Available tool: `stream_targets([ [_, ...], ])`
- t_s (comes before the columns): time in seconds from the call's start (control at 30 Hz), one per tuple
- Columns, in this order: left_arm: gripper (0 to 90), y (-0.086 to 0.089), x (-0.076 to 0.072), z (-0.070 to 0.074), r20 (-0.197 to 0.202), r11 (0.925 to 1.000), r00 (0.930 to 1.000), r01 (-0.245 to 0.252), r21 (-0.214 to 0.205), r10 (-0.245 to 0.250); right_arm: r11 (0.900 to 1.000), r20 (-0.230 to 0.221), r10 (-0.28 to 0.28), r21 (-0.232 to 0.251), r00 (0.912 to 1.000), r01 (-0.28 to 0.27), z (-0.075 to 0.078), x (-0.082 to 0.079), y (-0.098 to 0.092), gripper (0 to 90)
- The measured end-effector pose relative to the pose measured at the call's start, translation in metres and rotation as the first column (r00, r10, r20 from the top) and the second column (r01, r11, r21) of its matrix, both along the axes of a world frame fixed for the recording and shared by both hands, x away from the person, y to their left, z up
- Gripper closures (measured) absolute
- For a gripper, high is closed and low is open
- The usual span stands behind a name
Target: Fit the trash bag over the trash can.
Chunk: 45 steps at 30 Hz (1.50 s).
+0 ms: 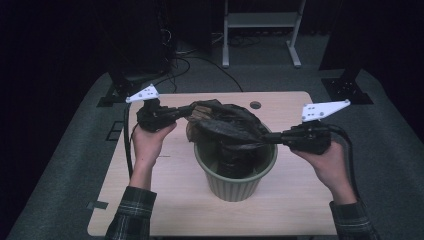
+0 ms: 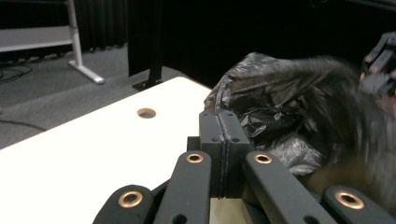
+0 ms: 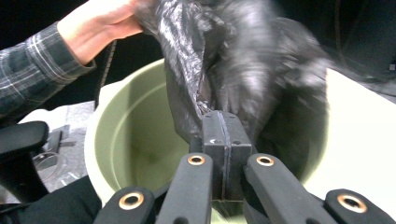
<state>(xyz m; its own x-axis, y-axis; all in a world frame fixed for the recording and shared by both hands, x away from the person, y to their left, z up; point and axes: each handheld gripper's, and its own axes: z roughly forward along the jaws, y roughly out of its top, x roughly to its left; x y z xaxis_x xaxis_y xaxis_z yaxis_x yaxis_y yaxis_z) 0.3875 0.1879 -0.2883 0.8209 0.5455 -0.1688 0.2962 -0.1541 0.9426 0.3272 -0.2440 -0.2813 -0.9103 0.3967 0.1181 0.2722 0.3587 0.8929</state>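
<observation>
A pale green bin [image 1: 235,172] stands in the middle of the wooden table [image 1: 295,200]. A black plastic bag [image 1: 225,125] hangs stretched above its mouth, its lower part down inside. My left gripper [image 1: 189,110] comes in from the left and is shut on the bag's left edge. My right gripper [image 1: 264,138] comes in from the right, over the rim, shut on the bag's right edge. In the left gripper view the jaws [image 2: 225,113] are pressed together against the crumpled bag [image 2: 280,102]. In the right gripper view the shut jaws [image 3: 227,114] pinch the bag [image 3: 210,60] over the bin [image 3: 135,140].
A round cable hole [image 1: 255,105] sits near the table's far edge. A white shelf frame [image 1: 260,30] and dark stands are on the grey floor beyond the table. The person's left hand [image 3: 98,23] and plaid sleeve show across the bin.
</observation>
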Motion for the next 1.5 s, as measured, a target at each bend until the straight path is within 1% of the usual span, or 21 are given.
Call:
stream_targets([
  [0.1,89.6,0.008,-0.002,-0.005,-0.009,1.0,0.9999,-0.008,-0.006,0.008,0.9998,-0.002,-0.017,-0.008,0.9999,0.017,-0.002,-0.001,-0.017,90.0],
  [0.2,89.6,0.006,-0.003,-0.009,-0.015,1.0,0.9998,0.008,0.003,-0.008,0.9993,-0.012,0.001,-0.037,0.9999,-0.001,-0.009,-0.002,-0.02,90.0],
  [0.23,89.6,0.005,-0.004,-0.009,-0.011,0.9999,0.9998,0.014,0.002,-0.014,0.9988,-0.017,0.008,-0.047,0.9998,-0.009,-0.01,-0.002,-0.019,86.7],
  [0.27,89.6,0.002,-0.004,-0.009,-0.005,0.9993,0.9993,0.036,-0.004,-0.036,0.9988,-0.014,0.012,-0.047,0.9998,-0.012,-0.011,-0.002,-0.018,76.1],
  [0.33,89.5,-0.002,-0.005,-0.009,0.0,0.9984,0.9984,0.056,0.0,-0.056,0.9997,-0.003,0.011,-0.022,0.9999,-0.011,-0.007,-0.001,-0.016,71.0],
  [0.47,89.5,-0.011,-0.007,-0.005,0.007,0.9969,0.9969,0.079,0.008,-0.079,0.9996,0.043,-0.028,0.007,0.9987,0.027,0.009,0.001,-0.004,59.2],
  [0.5,89.5,-0.013,-0.007,-0.005,0.008,0.9965,0.9965,0.083,0.007,-0.083,0.9997,0.049,-0.026,0.004,0.9985,0.026,0.011,0.003,0.001,58.2],
  [0.53,89.5,-0.014,-0.008,-0.004,0.011,0.9965,0.9964,0.084,0.004,-0.084,0.9996,0.057,-0.028,-0.003,0.998,0.028,0.013,0.003,0.006,54.0],
  [0.63,89.5,-0.017,-0.009,-0.002,0.015,0.9953,0.9952,0.097,0.002,-0.097,0.9975,0.073,-0.058,-0.036,0.9957,0.061,0.012,0.006,0.022,48.7],
  [0.67,89.5,-0.018,-0.009,-0.002,0.016,0.995,0.9949,0.1,-0.001,-0.1,0.995,0.085,-0.077,-0.057,0.9934,0.082,0.01,0.008,0.027,49.4],
  [0.73,89.3,-0.019,-0.01,-0.002,0.013,0.9945,0.9945,0.104,-0.002,-0.104,0.9943,0.077,-0.078,-0.067,0.994,0.083,0.005,0.012,0.032,52.6],
  [0.77,89.2,-0.019,-0.01,-0.002,0.01,0.9942,0.9941,0.108,0.001,-0.108,0.9946,0.073,-0.075,-0.066,0.9946,0.079,0.003,0.013,0.034,64.1],
  [0.8,89.0,-0.019,-0.01,-0.003,0.005,0.9935,0.9934,0.114,0.006,-0.114,0.9951,0.075,-0.07,-0.064,0.9947,0.075,0.002,0.014,0.035,71.1],
  [0.93,88.1,-0.018,-0.01,-0.003,0.0,0.993,0.993,0.118,0.008,-0.118,0.994,0.085,-0.101,-0.033,0.9912,0.105,0.002,0.019,0.032,87.0],
  [0.97,88.1,-0.016,-0.01,-0.003,-0.002,0.993,0.993,0.118,0.007,-0.118,0.9932,0.087,-0.112,-0.023,0.9899,0.114,0.002,0.021,0.031,88.6],
  [1.07,88.1,-0.015,-0.007,-0.003,-0.005,0.9924,0.9924,0.123,0.004,-0.123,0.9899,0.07,-0.141,0.021,0.9876,0.14,0.004,0.032,0.024,89.8],
  [1.13,88.2,-0.017,-0.003,-0.004,-0.005,0.9937,0.9938,0.111,0.016,-0.111,0.9872,0.052,-0.156,0.04,0.9863,0.154,0.003,0.04,0.023,89.9],
  [1.17,88.3,-0.019,0.002,-0.005,-0.007,0.9943,0.9948,0.102,0.031,-0.101,0.9851,0.047,-0.169,0.041,0.9845,0.167,0.003,0.044,0.023,89.9],
  [1.23,88.3,-0.021,0.01,-0.008,-0.02,0.9953,0.9955,0.093,0.028,-0.093,0.9802,0.037,-0.195,0.043,0.9802,0.193,0.001,0.053,0.023,89.9],
  [1.33,88.3,-0.026,0.024,-0.017,-0.057,0.9953,0.9946,0.089,0.037,-0.087,0.9719,0.023,-0.234,0.029,0.9719,0.234,-0.005,0.067,0.023,90.0],
  [1.5,88.3,-0.033,0.038,-0.034,-0.113,0.9931,0.9911,0.081,0.085,-0.071,0.9594,-0.011,-0.281,-0.023,0.9595,0.281,-0.022,0.083,0.022,90.0],
])
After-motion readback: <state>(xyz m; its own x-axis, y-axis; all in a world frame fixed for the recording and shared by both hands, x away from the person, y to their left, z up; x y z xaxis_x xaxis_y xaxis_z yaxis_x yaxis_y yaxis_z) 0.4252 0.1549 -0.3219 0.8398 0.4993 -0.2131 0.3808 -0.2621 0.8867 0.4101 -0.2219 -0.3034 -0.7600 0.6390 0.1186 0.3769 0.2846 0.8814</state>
